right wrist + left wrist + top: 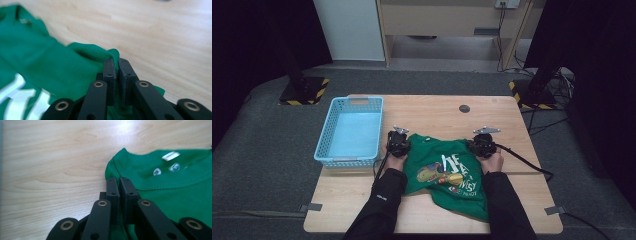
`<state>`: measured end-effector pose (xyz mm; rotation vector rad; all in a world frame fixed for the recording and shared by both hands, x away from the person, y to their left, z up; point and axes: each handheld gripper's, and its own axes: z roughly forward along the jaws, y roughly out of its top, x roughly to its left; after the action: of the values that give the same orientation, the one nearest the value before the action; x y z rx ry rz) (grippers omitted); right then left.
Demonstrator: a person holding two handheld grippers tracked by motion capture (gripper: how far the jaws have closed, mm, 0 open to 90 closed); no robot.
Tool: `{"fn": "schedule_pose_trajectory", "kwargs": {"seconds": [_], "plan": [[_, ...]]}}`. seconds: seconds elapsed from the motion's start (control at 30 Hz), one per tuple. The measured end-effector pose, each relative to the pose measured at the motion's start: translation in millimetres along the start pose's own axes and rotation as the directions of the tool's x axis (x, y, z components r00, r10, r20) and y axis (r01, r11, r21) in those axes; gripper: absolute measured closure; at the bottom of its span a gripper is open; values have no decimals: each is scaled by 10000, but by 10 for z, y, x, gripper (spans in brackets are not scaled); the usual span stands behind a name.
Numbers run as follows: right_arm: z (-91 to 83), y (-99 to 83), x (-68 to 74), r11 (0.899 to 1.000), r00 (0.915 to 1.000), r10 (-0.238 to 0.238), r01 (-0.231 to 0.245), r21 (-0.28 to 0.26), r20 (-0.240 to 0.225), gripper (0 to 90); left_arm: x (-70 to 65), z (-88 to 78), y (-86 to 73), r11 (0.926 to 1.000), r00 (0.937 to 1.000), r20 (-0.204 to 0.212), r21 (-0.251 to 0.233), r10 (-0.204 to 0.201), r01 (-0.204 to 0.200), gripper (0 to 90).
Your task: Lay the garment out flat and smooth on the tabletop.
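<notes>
Pinching the green T-shirt (pixel 447 172) at its two far corners, the left gripper (pixel 119 185) has its jaws clamped on cloth beside the collar, and the right gripper (pixel 116 67) is clamped on a bunched fold. The shirt lies printed-side up on the wooden table (pixel 432 111), near its front edge, just right of a blue basket (pixel 351 131).

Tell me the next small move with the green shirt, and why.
Probably lift both grippers together, gently. The left gripper is shut on the green T-shirt at its shoulder by the collar, and the right gripper pinches a fold at the other far corner, so the cloth looks secured and still lies rumpled on the table.
</notes>
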<state>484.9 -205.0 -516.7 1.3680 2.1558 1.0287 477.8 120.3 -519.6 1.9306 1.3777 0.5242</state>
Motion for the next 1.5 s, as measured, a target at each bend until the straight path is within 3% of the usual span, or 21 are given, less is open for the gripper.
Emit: {"fn": "schedule_pose_trajectory", "kwargs": {"seconds": [0.1,0.2,0.3,0.37,0.47,0.53,0.57,0.63,0.67,0.7,0.73,0.77,0.8,0.83,0.93,1.07,1.2,1.33,1.5], "plan": [[-174,72,-48,9972,9991,413,-417,-628,-71,855,32,-196,86,9977,9998,98,-664,-145,152,860],[-353,178,-61,9923,9987,511,-510,-1127,-23,855,23,-455,245,9904,9999,-63,-1373,147,-155,861],[-522,310,1,9847,9993,325,-285,-1717,209,856,-21,-683,401,9767,9989,-246,-2097,404,-447,860],[-642,414,49,9739,9983,368,-255,-2255,458,856,-43,-808,486,9657,9981,-372,-2535,486,-565,860],[-759,517,82,9564,9963,589,-383,-2895,627,856,-58,-904,557,9535,9974,-567,-2952,456,-603,860],[-836,585,121,9398,9919,640,-231,-3411,1093,856,-70,-961,628,9429,9956,-846,-3267,393,-649,859],[-871,617,150,9288,9866,632,-29,-3706,1505,857,-80,-980,670,9355,9947,-964,-3467,364,-679,859],[-929,678,200,8977,9749,848,149,-4403,2061,854,-106,-985,772,9215,9912,-1276,-3797,359,-823,852],[-936,716,211,8858,9690,969,201,-4636,2272,833,-120,-952,826,9158,9865,-1601,-3899,357,-964,805],[-916,762,208,8851,9636,1040,233,-4648,2463,696,-128,-889,881,9200,9780,-2062,-3765,316,-1092,650],[-854,831,177,9091,9624,1112,22,-4166,2477,523,-129,-826,921,9318,9721,-2344,-3501,125,-964,495],[-775,879,136,9328,9607,1271,-312,-3590,2468,504,-120,-778,939,9396,9760,-2175,-3355,-78,-673,450],[-714,890,101,9441,9581,1323,-437,-3267,2541,478,-118,-747,940,9443,9809,-1931,-3263,-229,-422,443],[-677,878,75,9489,9552,1446,-598,-3098,2583,449,-129,-728,932,9488,9831,-1817,-3135,-211,-375,430],[-635,762,36,9480,9630,1484,-738,-3095,2250,416,-167,-663,860,9576,9837,-1794,-2807,146,-654,409],[-601,618,-51,9556,9684,1561,-983,-2778,1943,395,-161,-570,750,9782,9936,-1122,-2072,-132,-104,396],[-626,503,-122,9621,9752,1579,-1165,-2465,1552,357,-213,-506,560,9902,9982,-599,-1395,-41,-43,389],[-630,348,-129,9737,9838,1343,-1088,-2000,1185,324,-265,-418,322,9964,9998,-215,-844,9,-27,386],[-574,113,-90,9892,9935,751,-635,-1317,851,310,-304,-325,42,9995,9999,126,-307,-96,100,369]]}}
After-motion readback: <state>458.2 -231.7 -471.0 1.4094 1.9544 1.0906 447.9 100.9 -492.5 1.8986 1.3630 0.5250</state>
